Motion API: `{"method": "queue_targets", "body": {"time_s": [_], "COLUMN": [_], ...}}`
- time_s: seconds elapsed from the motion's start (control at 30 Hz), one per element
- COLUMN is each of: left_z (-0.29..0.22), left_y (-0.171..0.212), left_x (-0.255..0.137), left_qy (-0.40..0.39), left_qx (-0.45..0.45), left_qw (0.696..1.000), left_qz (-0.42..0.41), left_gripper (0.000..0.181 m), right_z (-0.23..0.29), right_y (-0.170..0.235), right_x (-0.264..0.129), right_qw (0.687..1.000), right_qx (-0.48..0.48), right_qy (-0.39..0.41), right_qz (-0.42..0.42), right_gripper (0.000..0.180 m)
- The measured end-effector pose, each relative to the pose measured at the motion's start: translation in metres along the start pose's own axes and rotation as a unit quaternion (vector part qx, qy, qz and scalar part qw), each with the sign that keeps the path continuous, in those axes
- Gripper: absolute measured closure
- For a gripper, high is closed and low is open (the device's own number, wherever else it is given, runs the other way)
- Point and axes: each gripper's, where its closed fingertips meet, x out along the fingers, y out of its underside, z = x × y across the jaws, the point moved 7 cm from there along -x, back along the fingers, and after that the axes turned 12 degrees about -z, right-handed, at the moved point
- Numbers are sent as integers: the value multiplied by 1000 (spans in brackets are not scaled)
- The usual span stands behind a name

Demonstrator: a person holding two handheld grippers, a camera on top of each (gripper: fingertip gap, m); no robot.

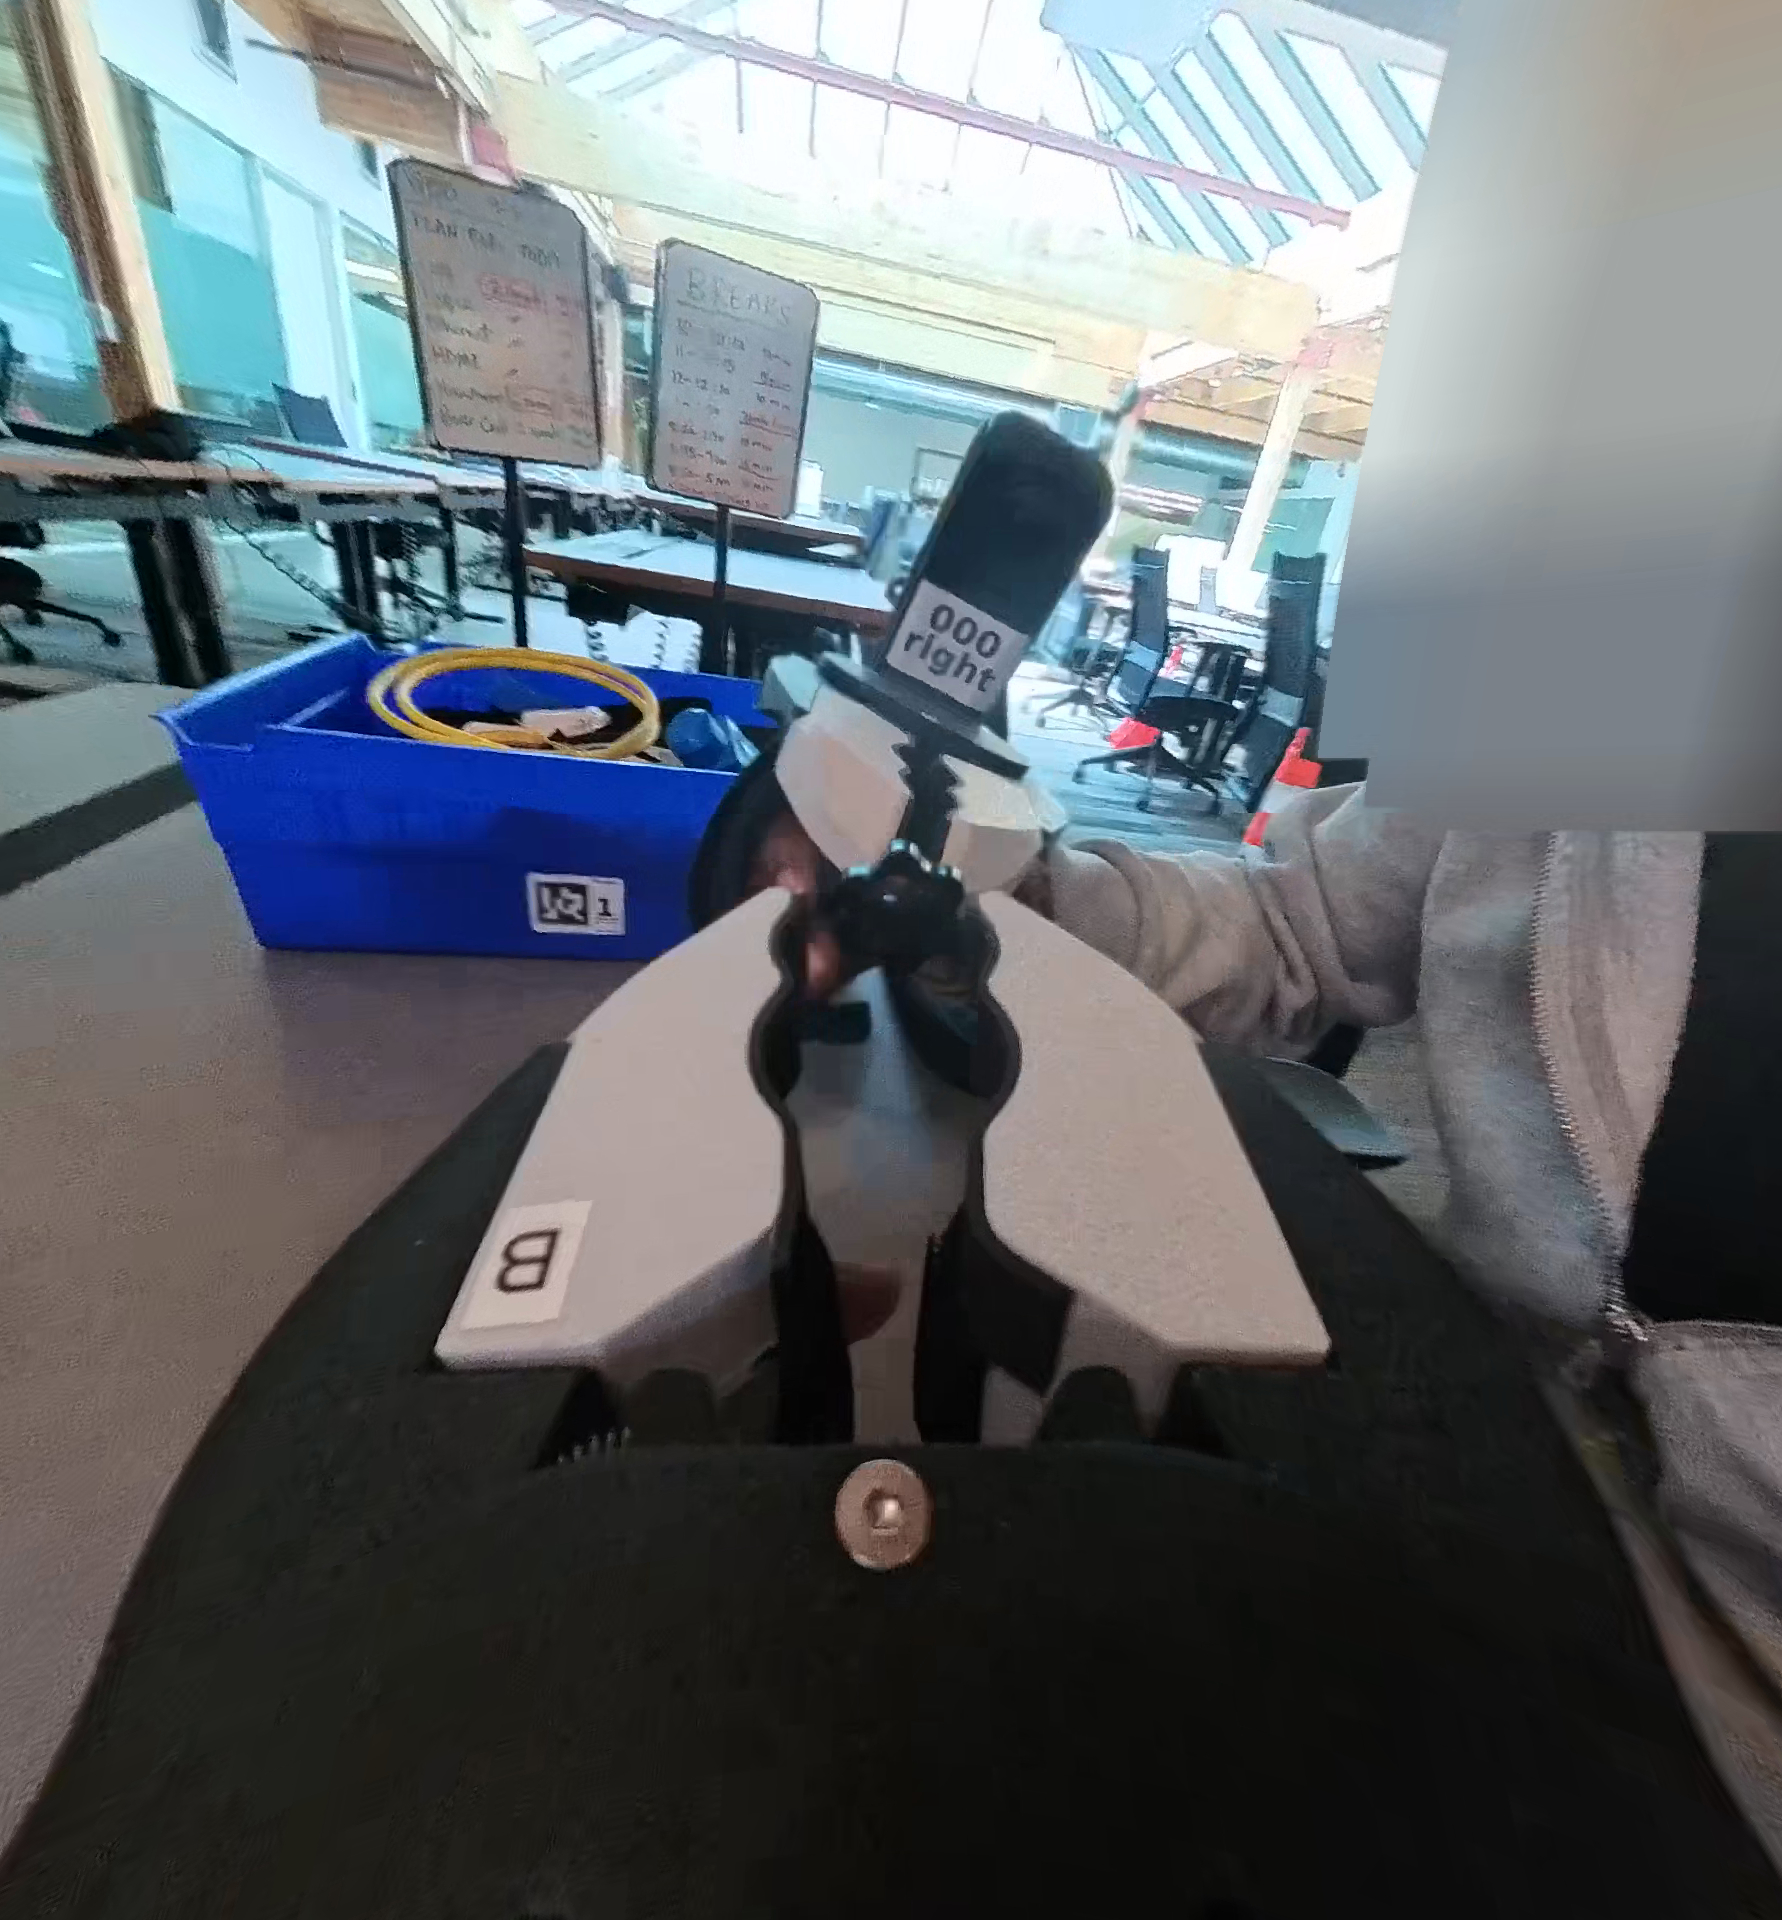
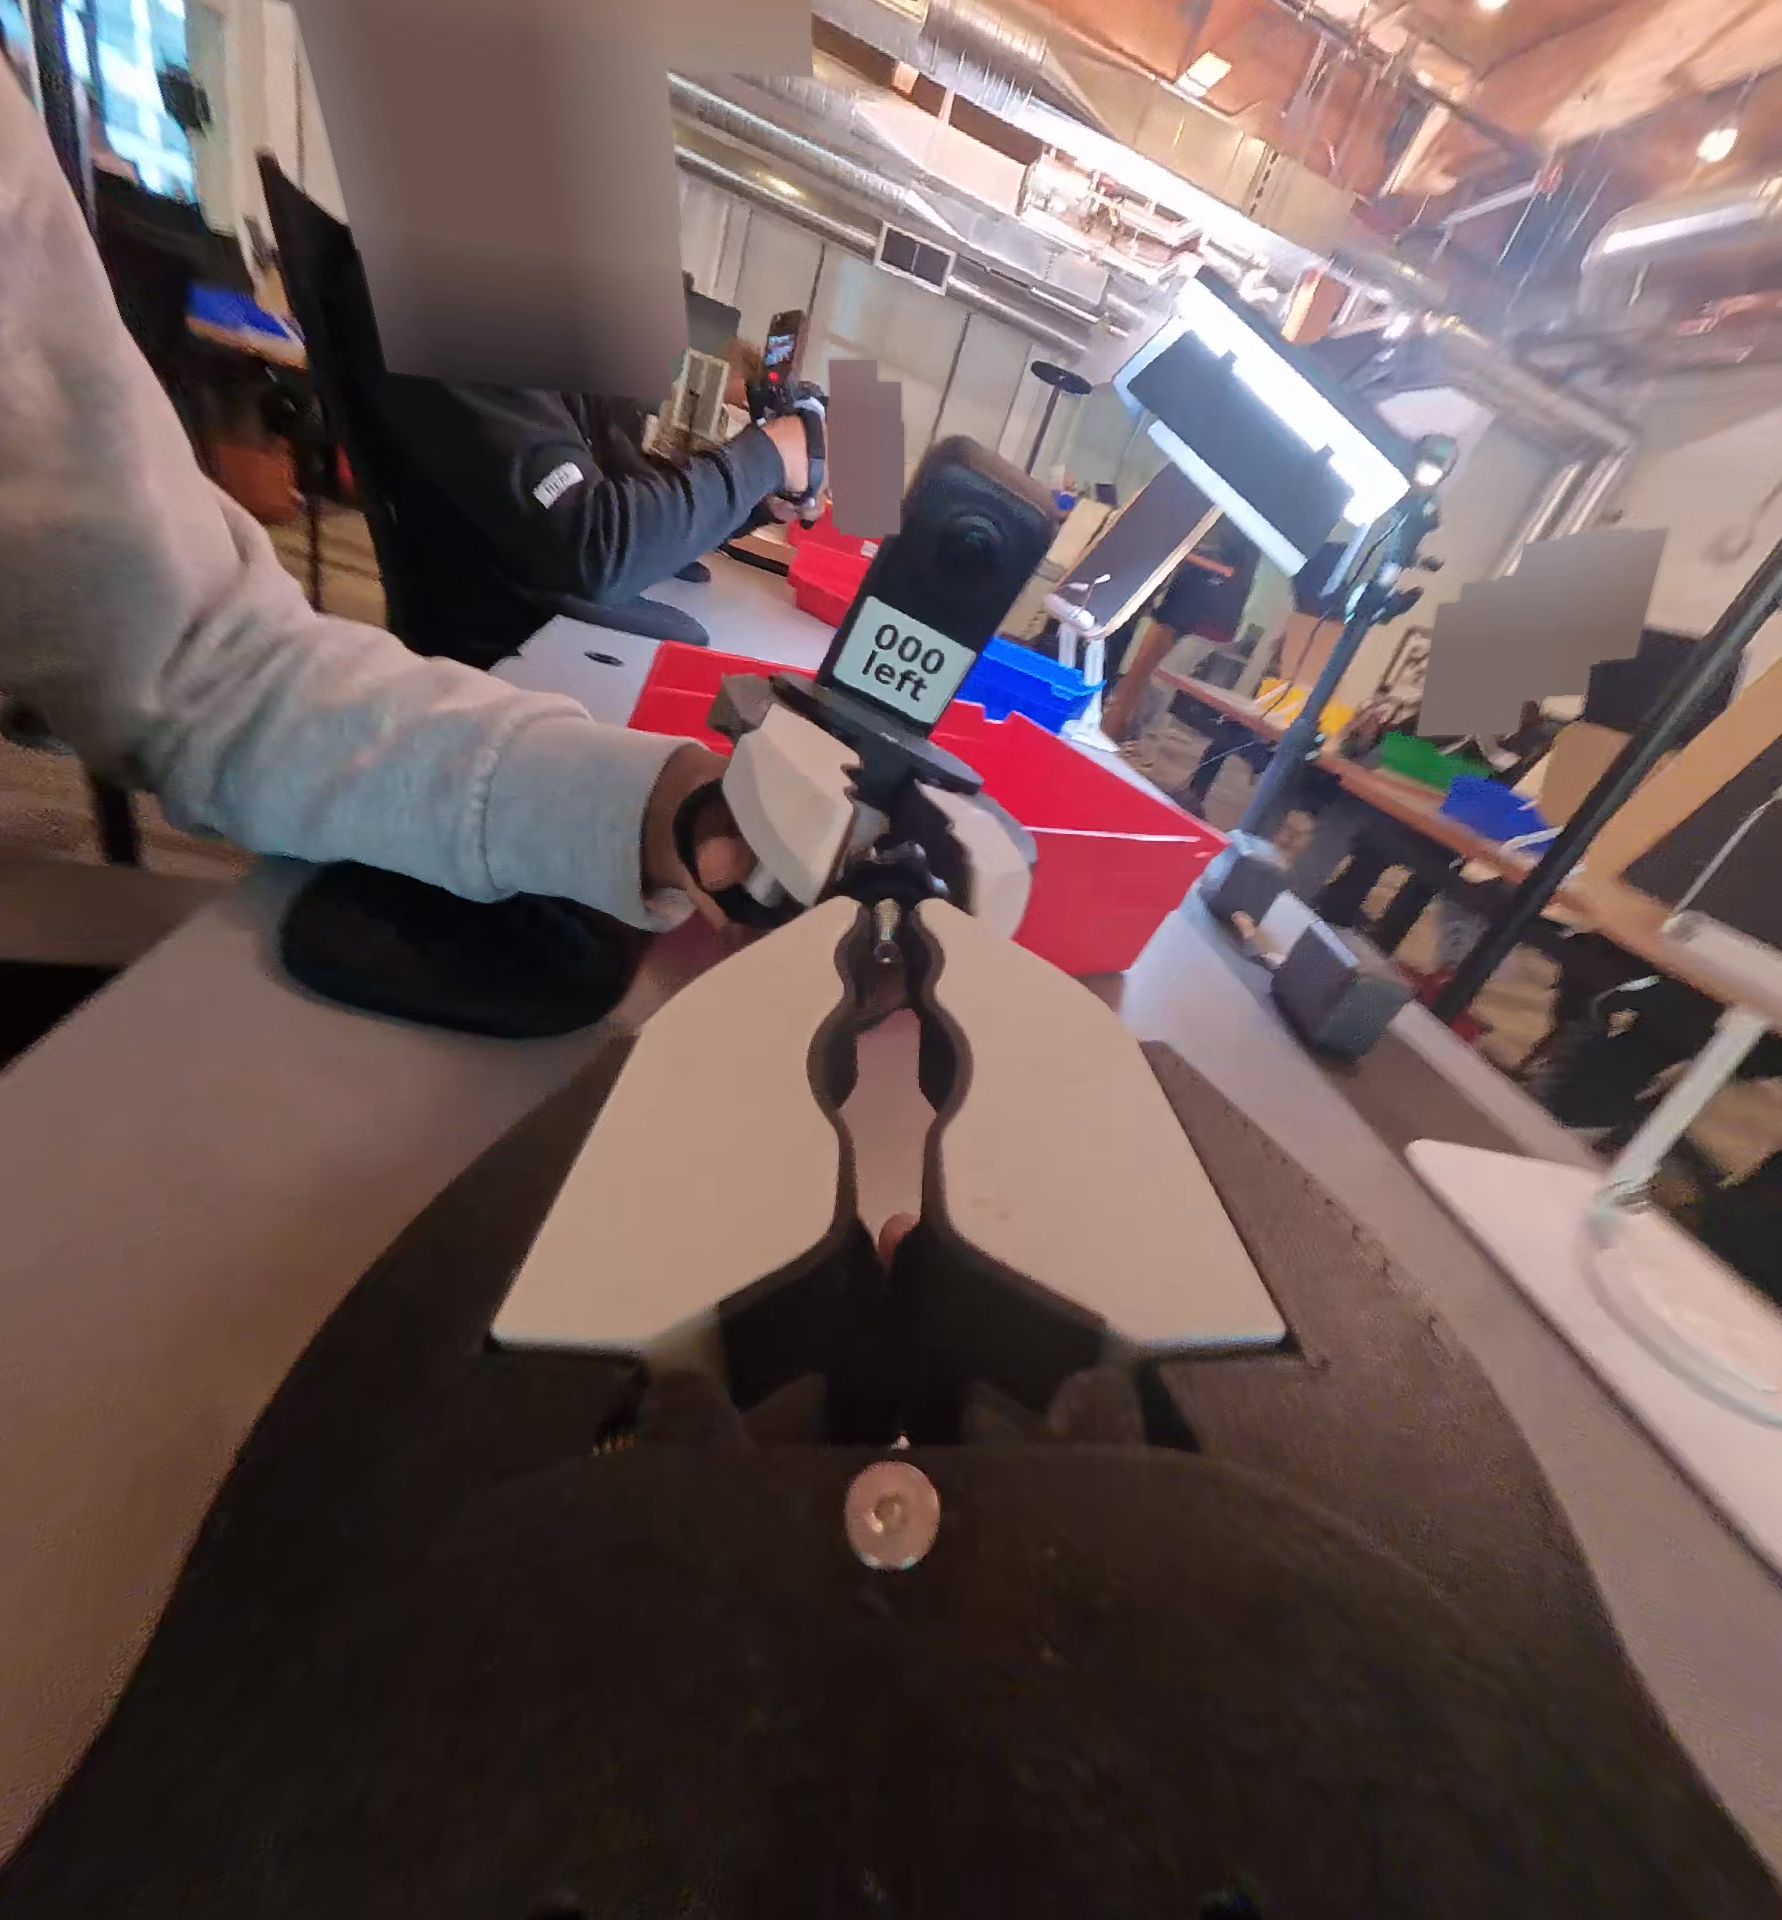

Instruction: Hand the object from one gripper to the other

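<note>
A small black knob with a metal screw shaft (image 1: 889, 902) hangs in the air between my two grippers, which face each other tip to tip above the grey table (image 1: 191, 1091). My left gripper (image 1: 885, 912) is closed around the knob's black head. In the right wrist view the metal shaft (image 2: 883, 928) sits between the tips of my right gripper (image 2: 884, 920), whose jaws stand narrow against it. The right gripper shows opposite in the left wrist view (image 1: 913, 800). The left gripper shows opposite in the right wrist view (image 2: 892, 831). Part of the knob is hidden by the fingers.
A blue bin (image 1: 430, 831) holding yellow cable stands at the back left of the table. A red bin (image 2: 1095, 862) stands behind the left gripper. A black pad (image 2: 451, 956) lies under a grey sleeve (image 2: 295, 727). A white lamp base (image 2: 1645, 1299) and grey blocks (image 2: 1334, 987) stand to the right. Both grippers' tips are close together, under 4 cm apart.
</note>
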Motion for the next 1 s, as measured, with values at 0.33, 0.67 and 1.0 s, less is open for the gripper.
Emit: {"method": "queue_targets", "body": {"time_s": [0.33,0.67,1.0], "left_z": [-6,-4,6], "left_y": [2,0,-1], "left_x": [0,0,-4], "left_qy": [-15,-14,0], "left_qx": [227,150,-82], "left_qw": [974,988,997], "left_qz": [-1,9,6], "left_gripper": [142,159,159], "right_z": [-14,-9,3], "right_y": [15,11,4], "right_x": [-4,-1,1], "right_qw": [946,978,990], "right_qx": [324,207,-139], "right_qy": [-6,-5,15], "right_qz": [-18,-19,4], "right_gripper": [174,165,164]}}
